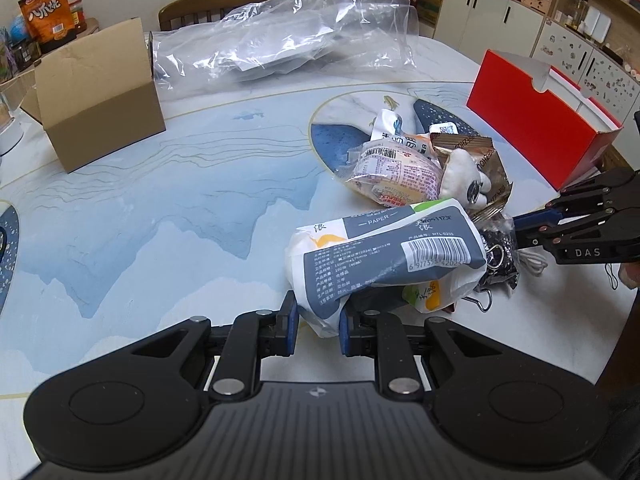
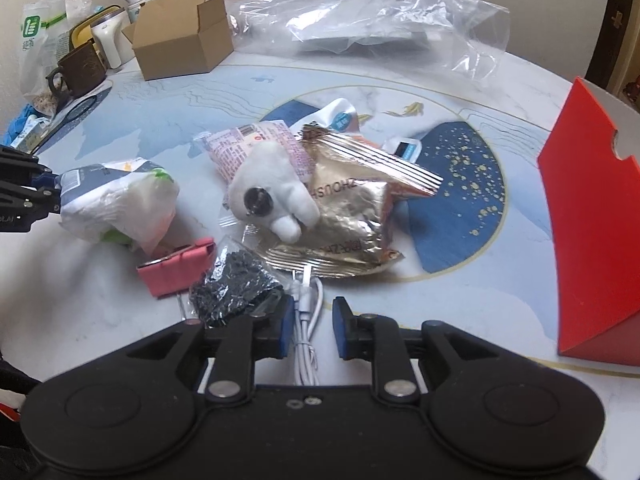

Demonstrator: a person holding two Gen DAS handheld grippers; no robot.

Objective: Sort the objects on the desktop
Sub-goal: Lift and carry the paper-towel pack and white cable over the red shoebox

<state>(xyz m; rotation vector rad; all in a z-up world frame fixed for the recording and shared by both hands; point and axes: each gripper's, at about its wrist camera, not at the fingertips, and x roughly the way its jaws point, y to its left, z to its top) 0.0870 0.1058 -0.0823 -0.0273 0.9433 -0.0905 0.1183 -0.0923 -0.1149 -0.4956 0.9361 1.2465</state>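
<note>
Starting w/ the biggest stuff: the surface (image 1: 160,208) has a blue mountain print, and a big crumpled clear plastic bag (image 1: 288,28) lies at the far side. Cardboard box (image 1: 100,96) stands far left w/ flaps open, red box (image 1: 536,120) far right, also open at the top.

Next the pile in the middle. Tissue pack (image 1: 384,256), white and grey w/ a barcode, is clamped in the left tool (image 1: 318,322). Pads are squeezed onto its near end, so it's closed tight on the pack. Pack looks tipped up off the surface on the far end, tho can't tell 100%.

Gold snack bag (image 2: 348,216) lies flat behind the right tool, w/ a white plush toy (image 2: 272,196) resting on top of it and a pink-printed snack pack (image 2: 256,148) just behind. Pink binder clip (image 2: 176,270) sits just beside a small bag of black bits (image 2: 236,288), both near the tissue pack.

Smallest: white cable (image 2: 306,328). It runs between the pads of the right tool (image 2: 310,330), closer to the left pad. Gap is narrow but the pads aren't pressing on the cable afaict, so it's slightly open around it, not gripping. Its left finger (image 2: 280,332) is right up against the black bag.
</note>
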